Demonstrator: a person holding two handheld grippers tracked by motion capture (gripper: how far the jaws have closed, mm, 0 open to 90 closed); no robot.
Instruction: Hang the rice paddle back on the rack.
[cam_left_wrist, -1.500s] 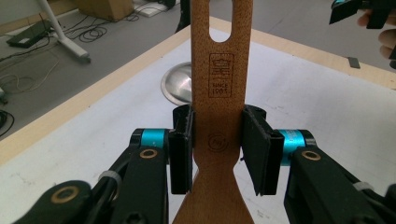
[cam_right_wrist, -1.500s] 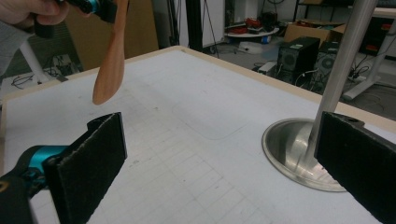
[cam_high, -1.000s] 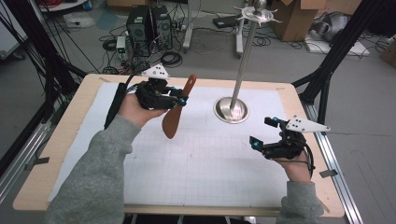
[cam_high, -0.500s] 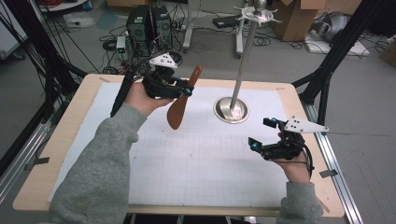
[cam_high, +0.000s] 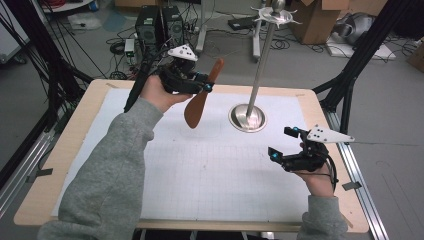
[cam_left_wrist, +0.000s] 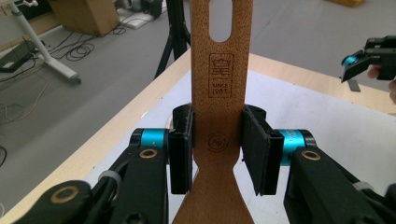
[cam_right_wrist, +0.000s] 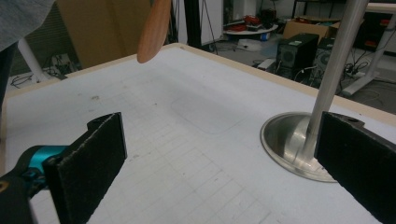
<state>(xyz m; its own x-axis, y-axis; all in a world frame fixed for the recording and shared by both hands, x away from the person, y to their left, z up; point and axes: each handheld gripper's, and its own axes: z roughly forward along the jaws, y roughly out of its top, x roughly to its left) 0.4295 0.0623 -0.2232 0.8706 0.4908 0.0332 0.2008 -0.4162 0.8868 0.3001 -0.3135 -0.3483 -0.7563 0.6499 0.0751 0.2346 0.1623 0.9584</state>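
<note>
Left claw (cam_left_wrist: 217, 149) is pinching a wooden spatula (cam_high: 200, 97) by its narrow neck, one black pad on each flat-cut edge, just where the handle widens into the blade. Held up off the counter (cam_high: 70, 145), the spatula hangs tilted, blade low and slotted handle end high, to the left of the steel stand (cam_high: 257, 70). The stand's round base (cam_right_wrist: 285, 140) sits on the white grid mat; its pole rises to a ring of short hooks at the top.

Right claw (cam_right_wrist: 219, 163) is spread wide and empty, low over the counter in front of and to the right of that base.

Handling, by judgement: the spatula looks light, stiff and thin — unlikely to flex or break, but a smooth finish may let it pivot between the pads. The present hold at the neck seems sound; the slot (cam_left_wrist: 220, 21) in the handle end looks suited to a hook.
</note>
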